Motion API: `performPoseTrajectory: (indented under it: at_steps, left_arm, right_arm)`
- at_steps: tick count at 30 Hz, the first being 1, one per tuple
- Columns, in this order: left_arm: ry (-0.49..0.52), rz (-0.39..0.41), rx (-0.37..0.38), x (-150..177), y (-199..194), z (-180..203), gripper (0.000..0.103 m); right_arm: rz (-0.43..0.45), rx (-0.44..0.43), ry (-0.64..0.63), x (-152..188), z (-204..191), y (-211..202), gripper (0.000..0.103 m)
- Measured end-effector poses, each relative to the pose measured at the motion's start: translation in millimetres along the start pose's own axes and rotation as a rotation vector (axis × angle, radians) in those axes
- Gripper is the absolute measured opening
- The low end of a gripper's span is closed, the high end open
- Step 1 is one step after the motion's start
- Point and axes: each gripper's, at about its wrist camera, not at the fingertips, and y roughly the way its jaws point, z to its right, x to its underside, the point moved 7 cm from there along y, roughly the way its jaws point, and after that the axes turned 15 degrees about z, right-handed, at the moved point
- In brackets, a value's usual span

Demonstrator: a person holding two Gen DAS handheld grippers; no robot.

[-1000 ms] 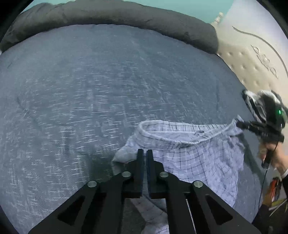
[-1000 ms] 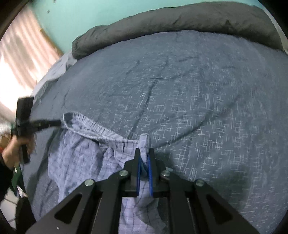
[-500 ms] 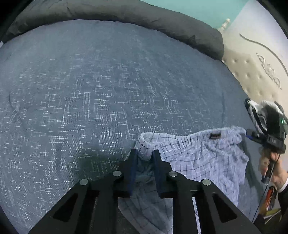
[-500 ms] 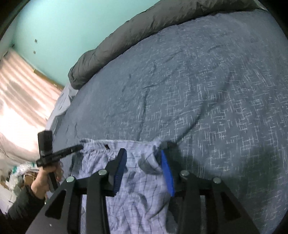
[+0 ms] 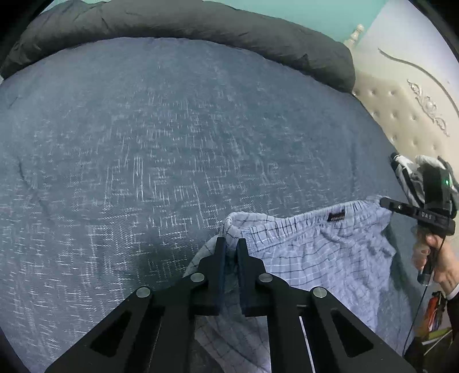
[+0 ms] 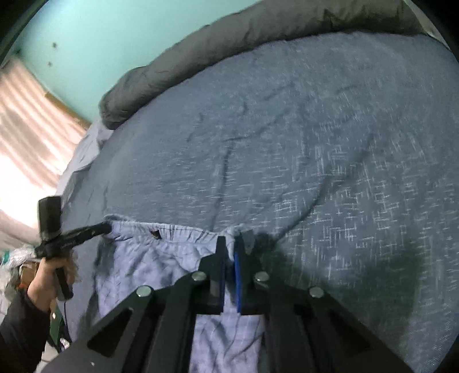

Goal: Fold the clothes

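Light blue checked shorts (image 5: 315,258) lie at the near edge of the blue bed cover (image 5: 143,143), waistband away from me. In the left wrist view my left gripper (image 5: 229,244) has its jaws closing on the left end of the waistband, pads pressing the fabric. My right gripper (image 5: 385,202) pinches the other end at the far right, held by a hand (image 5: 439,261). In the right wrist view the right gripper (image 6: 231,244) closes on its waistband corner, blue pads tight on the shorts (image 6: 160,264). The left gripper (image 6: 104,228) holds the far left end.
A rolled dark grey duvet (image 5: 200,25) runs along the far side of the bed. A cream tufted headboard (image 5: 401,114) stands at the right. A bright curtain (image 6: 23,129) and a teal wall (image 6: 86,34) lie beyond the bed's left edge.
The right jaws, wide around the waistband corner half a second ago, have closed on it. The left jaws have narrowed on their corner. The waistband now runs straighter between the two grippers.
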Motion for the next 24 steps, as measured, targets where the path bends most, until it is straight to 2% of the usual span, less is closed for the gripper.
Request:
performPoseTrajectory:
  at_steps: [4,11,15,19,23,24]
  left_arm:
    - [0.007,-0.009,0.003,-5,-9,1,0.007]
    - [0.054,-0.102,-0.048,8,16,9,0.007]
    - [0.055,-0.131,-0.065,16,29,7,0.007]
    - [0.050,-0.095,-0.065,10,30,5,0.010]
    - [0.053,-0.062,-0.048,6,25,5,0.010]
    - [0.057,-0.055,-0.045,6,24,5,0.010]
  right_arm:
    - [-0.014,0.000,-0.129,12,-13,-29,0.004]
    - [-0.083,0.116,-0.196,44,9,-17,0.004]
    - [-0.114,0.096,-0.201,50,5,-9,0.004]
    - [-0.130,0.065,-0.253,54,-3,-12,0.006]
    - [-0.117,0.007,-0.143,51,3,-25,0.009]
    - [-0.105,0.008,-0.125,49,6,-28,0.014]
